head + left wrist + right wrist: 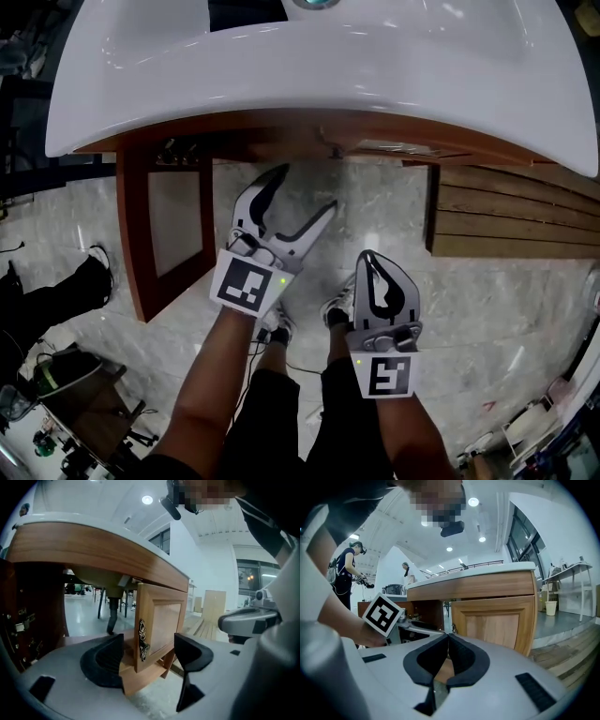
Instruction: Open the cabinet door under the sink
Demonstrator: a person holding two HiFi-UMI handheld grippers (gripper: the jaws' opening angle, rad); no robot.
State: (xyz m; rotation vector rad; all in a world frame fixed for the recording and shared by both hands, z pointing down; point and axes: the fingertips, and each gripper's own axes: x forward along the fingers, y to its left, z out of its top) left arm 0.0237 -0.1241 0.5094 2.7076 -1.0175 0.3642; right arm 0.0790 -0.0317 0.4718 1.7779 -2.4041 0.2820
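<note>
My left tool (149, 643) gapes wide; my right tool (447, 637) is pinched shut, empty.
Under the glossy white sink (309, 66), the panelled wooden cabinet door (161, 620) with its ornate metal handle (142, 639) shows between the left jaws, untouched.

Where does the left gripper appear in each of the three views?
Head view: the left gripper is left of centre, jaws apart, pointing under the white basin.
Left gripper view: its jaws fill the bottom, framing the light door's ornate handle.
Right gripper view: at middle left, with its marker cube.
Shared landmark: the basin's white rim, above the cabinet in every view.
</note>
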